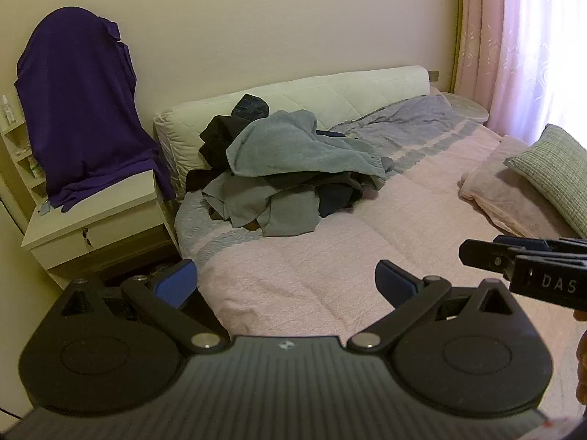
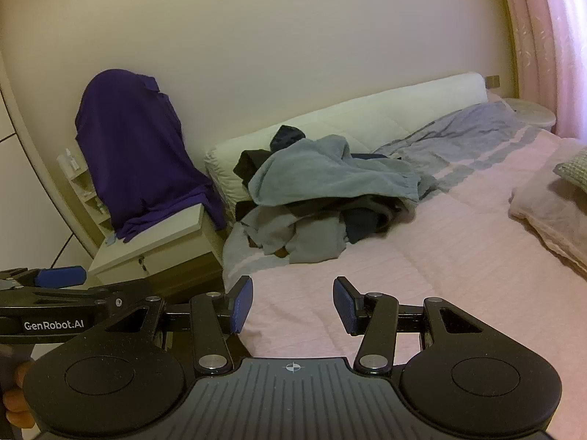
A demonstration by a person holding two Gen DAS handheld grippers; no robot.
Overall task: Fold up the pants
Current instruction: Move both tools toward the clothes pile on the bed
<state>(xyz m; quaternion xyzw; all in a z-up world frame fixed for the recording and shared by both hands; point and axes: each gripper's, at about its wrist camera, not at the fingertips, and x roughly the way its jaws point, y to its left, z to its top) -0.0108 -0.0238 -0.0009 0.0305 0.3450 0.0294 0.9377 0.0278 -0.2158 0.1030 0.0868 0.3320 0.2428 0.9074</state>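
Observation:
A heap of crumpled clothes (image 1: 293,172) (image 2: 323,198) lies at the far left of the bed, against the white headboard cushion: a grey-blue garment on top, grey and dark pieces under it. Which pieces are pants cannot be told. My left gripper (image 1: 286,278) hovers over the pink bedspread (image 1: 367,256), well short of the heap, its jaws spread wide with nothing between them. My right gripper (image 2: 293,302) also hangs over the bedspread (image 2: 422,275), open at a narrower gap and holding nothing. Each gripper shows at the edge of the other's view: the right gripper (image 1: 532,267), the left gripper (image 2: 55,282).
A white nightstand (image 1: 95,220) (image 2: 157,253) stands left of the bed, with a purple garment (image 1: 80,102) draped over something on it. Pillows (image 1: 550,179) and a folded pink blanket (image 1: 513,194) lie on the right. A pink curtain (image 1: 532,36) hangs behind.

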